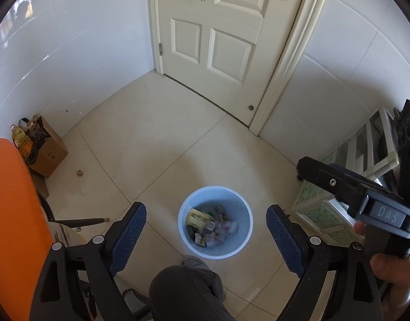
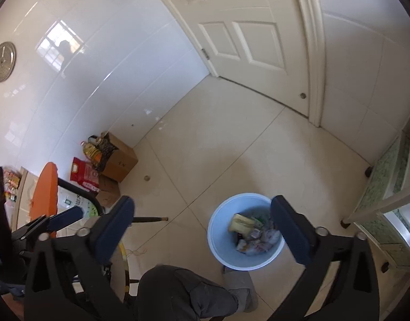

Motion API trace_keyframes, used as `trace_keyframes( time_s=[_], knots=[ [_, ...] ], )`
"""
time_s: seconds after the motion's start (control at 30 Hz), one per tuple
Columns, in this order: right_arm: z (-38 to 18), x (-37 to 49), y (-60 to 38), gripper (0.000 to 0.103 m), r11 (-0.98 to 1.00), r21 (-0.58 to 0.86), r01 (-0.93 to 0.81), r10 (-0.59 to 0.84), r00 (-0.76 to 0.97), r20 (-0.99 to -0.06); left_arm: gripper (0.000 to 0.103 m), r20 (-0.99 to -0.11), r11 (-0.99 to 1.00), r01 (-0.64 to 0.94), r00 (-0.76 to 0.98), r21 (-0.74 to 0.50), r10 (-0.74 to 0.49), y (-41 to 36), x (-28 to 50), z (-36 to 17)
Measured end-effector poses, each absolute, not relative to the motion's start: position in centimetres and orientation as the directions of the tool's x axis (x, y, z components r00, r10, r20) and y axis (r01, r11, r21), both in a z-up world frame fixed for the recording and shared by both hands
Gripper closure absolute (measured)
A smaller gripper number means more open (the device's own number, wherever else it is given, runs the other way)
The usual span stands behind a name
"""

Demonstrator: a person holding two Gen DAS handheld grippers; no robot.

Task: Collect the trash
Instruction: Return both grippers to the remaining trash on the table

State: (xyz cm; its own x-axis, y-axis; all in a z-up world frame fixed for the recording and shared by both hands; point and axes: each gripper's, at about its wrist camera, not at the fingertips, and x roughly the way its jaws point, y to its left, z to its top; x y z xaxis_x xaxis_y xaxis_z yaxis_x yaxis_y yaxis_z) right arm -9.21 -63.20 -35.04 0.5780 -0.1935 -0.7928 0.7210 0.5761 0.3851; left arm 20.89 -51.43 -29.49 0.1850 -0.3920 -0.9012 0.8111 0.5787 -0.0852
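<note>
A light blue trash bin (image 1: 233, 200) stands on the tiled floor, holding crumpled wrappers and paper (image 1: 213, 227). My left gripper (image 1: 207, 207) hangs above it, open and with nothing between its fingers; the bin shows in the gap. In the right wrist view the bin (image 2: 218, 230) lies low and right of centre, its trash (image 2: 255, 232) partly hidden by one fingertip. My right gripper (image 2: 202, 200) is also open and holds nothing. A hand holds its body (image 1: 365, 195) at the right edge of the left wrist view.
A person's knee (image 1: 183, 289) and a grey slipper sit just below the bin. An orange chair (image 1: 12, 214) is at the left, a cardboard box (image 1: 48, 155) with bottles by the wall. A cabinet with green glass (image 2: 386, 182) stands on the right. A white door (image 1: 213, 40) is behind.
</note>
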Motion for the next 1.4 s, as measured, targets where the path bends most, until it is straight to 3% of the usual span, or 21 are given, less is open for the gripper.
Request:
trace_keyframes(
  time_s=[0.33,0.83,1.13,1.4],
  knots=[
    [-30.1,-8.6,-60.7,0.0,0.601,0.349,0.719,-0.263,0.59,-0.763,0.01,-0.818,0.62,0.782,0.312,-0.067,-0.483,-45.1,15.1,-23.7],
    [-19.5,-3.2,-50.2,0.0,0.769,0.301,0.563,-0.285,0.725,-0.628,0.004,-0.674,0.724,0.676,0.474,-0.133,-0.566,-24.2,13.9,-14.3],
    [-14.0,1.8,-41.5,0.0,0.874,0.248,0.417,-0.234,0.81,-0.538,0.001,-0.534,0.837,0.527,0.671,-0.144,-0.514,-10.5,11.6,-10.5],
    [-11.4,5.8,-34.1,0.0,0.941,0.189,0.28,-0.159,0.859,-0.486,0.001,-0.463,0.927,0.345,0.805,-0.146,-0.373,-0.6,7.7,-11.7]
  ],
)
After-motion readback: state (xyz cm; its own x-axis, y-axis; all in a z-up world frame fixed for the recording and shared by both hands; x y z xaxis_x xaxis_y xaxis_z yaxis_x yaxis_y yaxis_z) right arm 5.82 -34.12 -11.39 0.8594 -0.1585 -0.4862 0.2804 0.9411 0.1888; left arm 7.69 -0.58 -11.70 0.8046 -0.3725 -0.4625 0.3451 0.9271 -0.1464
